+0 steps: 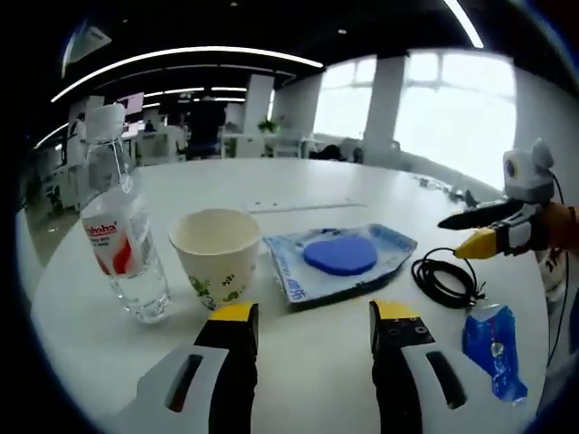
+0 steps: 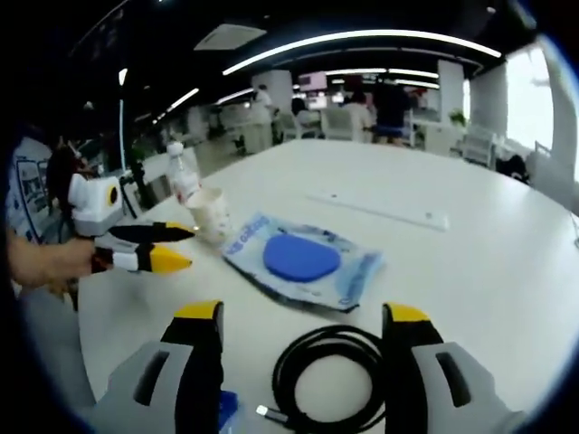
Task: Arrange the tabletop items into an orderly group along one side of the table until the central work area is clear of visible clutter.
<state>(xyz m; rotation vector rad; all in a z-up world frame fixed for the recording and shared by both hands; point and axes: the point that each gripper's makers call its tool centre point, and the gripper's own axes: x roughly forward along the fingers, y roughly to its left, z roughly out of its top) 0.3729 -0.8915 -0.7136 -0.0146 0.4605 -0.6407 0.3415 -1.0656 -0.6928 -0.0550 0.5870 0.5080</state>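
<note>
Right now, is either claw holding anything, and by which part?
Nothing is held. The left claw is open over bare table near the cup; the right claw is open above the cable.

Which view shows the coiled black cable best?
The right gripper view: the coiled black cable lies large and close between that gripper's open jaws, with its metal plug end visible. In the left gripper view, the cable is small and off to the side, beside the blue-disc plastic packet.
</note>
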